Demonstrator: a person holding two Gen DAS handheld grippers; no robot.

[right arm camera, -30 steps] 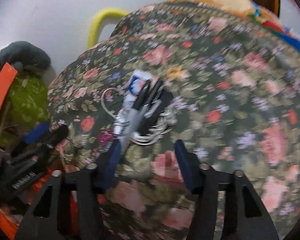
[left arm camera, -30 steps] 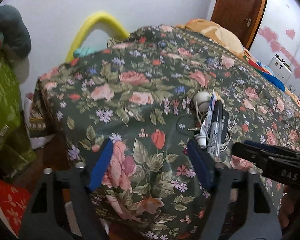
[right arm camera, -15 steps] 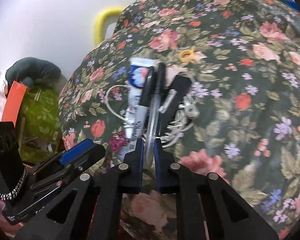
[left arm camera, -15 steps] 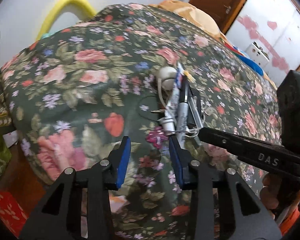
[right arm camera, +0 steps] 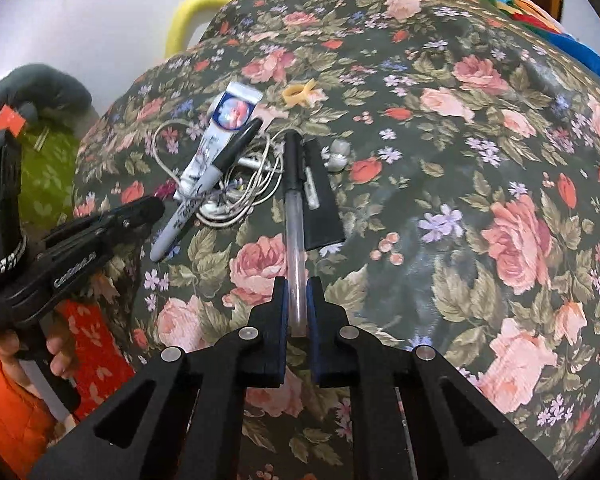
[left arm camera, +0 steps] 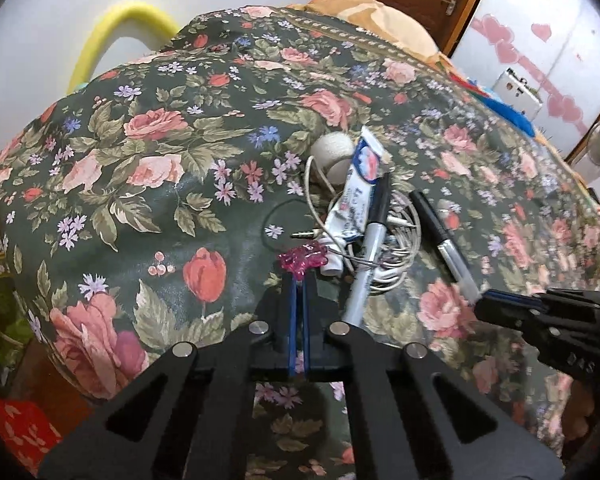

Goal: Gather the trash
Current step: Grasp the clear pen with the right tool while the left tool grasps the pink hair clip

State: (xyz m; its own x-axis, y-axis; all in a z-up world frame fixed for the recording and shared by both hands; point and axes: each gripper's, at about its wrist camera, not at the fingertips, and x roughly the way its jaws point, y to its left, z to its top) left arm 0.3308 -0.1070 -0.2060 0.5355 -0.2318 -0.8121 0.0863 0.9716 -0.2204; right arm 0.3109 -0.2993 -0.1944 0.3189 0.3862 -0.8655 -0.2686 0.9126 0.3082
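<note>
On the floral bedspread (left arm camera: 160,208) a small heap of clutter lay near the front edge. The left gripper (left arm camera: 299,284) had its jaws pressed together on a pink wrapper (left arm camera: 302,261), which stuck out just past the tips at the near side of the heap. The right gripper (right arm camera: 296,288) was clamped on the clear barrel of a pen (right arm camera: 293,200), whose black cap pointed away toward the heap; in the left view the same pen (left arm camera: 444,240) ran slantwise from the heap to the right gripper (left arm camera: 484,296).

Beside the wrapper lay a toothpaste tube (left arm camera: 356,192), a grey marker (left arm camera: 370,240) along it, and coiled white earphones (left arm camera: 396,236) beneath both. A white ball (left arm camera: 332,152) sat behind the tube. In the right view a flat black case (right arm camera: 320,200) lay just beside the pen, and a yellow ring (right arm camera: 296,94) lay apart, farther back. A yellow foam tube (left arm camera: 116,32) arched against the wall behind the bed.
</note>
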